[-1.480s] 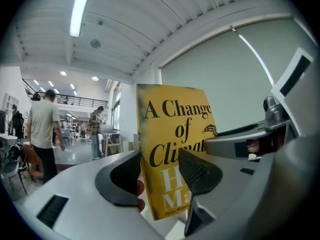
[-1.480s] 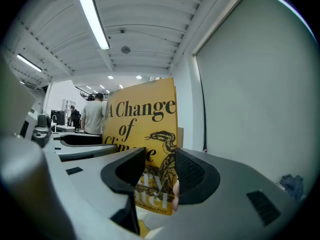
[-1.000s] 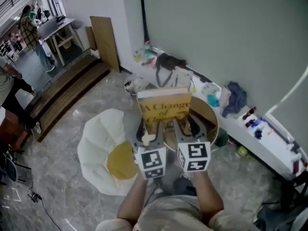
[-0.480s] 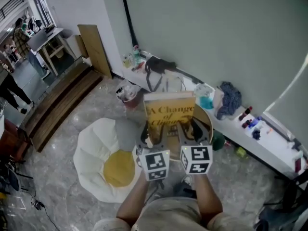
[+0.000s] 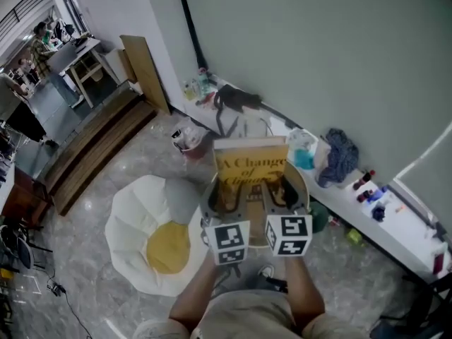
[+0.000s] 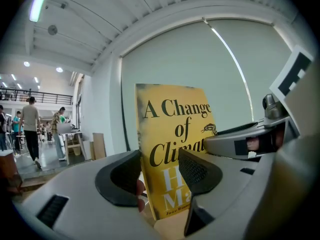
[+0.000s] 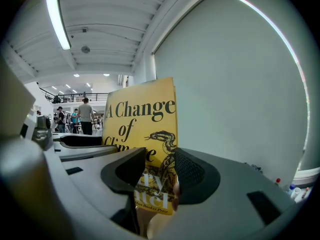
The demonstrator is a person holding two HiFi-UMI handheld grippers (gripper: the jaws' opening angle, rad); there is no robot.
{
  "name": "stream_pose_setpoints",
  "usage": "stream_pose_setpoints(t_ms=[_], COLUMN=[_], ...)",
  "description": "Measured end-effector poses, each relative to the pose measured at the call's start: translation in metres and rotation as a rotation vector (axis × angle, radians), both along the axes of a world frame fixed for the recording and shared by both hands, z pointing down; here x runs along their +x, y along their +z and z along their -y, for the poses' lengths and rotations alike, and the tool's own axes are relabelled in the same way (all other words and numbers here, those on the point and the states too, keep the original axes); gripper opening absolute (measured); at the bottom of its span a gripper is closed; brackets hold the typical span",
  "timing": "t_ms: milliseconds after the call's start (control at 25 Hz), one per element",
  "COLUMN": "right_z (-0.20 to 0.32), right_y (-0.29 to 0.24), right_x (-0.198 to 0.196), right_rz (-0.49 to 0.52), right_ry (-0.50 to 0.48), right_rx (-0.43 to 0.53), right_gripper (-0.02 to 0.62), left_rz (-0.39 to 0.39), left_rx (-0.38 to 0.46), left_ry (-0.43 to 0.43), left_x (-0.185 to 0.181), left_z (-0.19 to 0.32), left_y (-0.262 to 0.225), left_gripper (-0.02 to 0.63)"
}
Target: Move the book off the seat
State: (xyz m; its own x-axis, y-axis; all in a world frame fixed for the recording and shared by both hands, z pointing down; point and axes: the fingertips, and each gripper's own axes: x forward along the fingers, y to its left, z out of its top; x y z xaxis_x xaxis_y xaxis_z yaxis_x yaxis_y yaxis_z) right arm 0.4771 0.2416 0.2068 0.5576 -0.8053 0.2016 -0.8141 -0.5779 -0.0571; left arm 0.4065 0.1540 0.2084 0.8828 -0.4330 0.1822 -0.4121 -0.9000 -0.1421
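Observation:
A yellow book (image 5: 251,162) titled "A Change of Climate" stands upright in the air in front of me, over a round wooden seat (image 5: 311,186). My left gripper (image 5: 224,205) is shut on its lower left part and my right gripper (image 5: 284,202) on its lower right. In the left gripper view the book (image 6: 170,134) is clamped between the dark pads of the left gripper (image 6: 160,173). The right gripper view shows the right gripper (image 7: 160,171) pinching the book (image 7: 145,129) near its bottom edge. The book hides most of the seat.
A white floor cushion with a yellow centre (image 5: 141,232) lies on the marble floor at lower left. A low white ledge (image 5: 395,224) along the grey wall carries bottles, a blue cloth (image 5: 337,154) and bags. Wooden steps (image 5: 92,154) and people are far left.
Both grippers keep the book clamped upright. The view has swung a little, so the cushion and floor sit further left and lower than a second ago.

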Motion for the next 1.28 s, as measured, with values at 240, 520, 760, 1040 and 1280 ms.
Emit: stream_pose_setpoints(t_ms=[240,520,760,1040,1280], right_z=[-0.032,-0.041,-0.021,0.014,0.032], right_y=[0.028,0.074,0.114,0.168,0.215], right_x=[0.047,0.078,0.095,0.109,0.116], right_rz=[0.037,0.120,0.159,0.220,0.273], right_ry=[0.009,0.061,0.103,0.148,0.178], right_rx=[-0.034,-0.081,-0.155,-0.238,-0.296], right_gripper=[0.189,0.189,0.189,0.189,0.189], left_rz=[0.059,0.141,0.181,0.245,0.310], left_rx=[-0.015,-0.062,-0.131,-0.212,-0.267], left_ry=[0.018,0.065,0.110,0.152,0.197], left_x=[0.047,0.083,0.105,0.123,0.135], left_z=[-0.030,-0.036,-0.014,0.023,0.043], left_y=[0.028,0.072,0.116,0.174,0.224], left_gripper=[0.245,0.245,0.245,0.245,0.245])
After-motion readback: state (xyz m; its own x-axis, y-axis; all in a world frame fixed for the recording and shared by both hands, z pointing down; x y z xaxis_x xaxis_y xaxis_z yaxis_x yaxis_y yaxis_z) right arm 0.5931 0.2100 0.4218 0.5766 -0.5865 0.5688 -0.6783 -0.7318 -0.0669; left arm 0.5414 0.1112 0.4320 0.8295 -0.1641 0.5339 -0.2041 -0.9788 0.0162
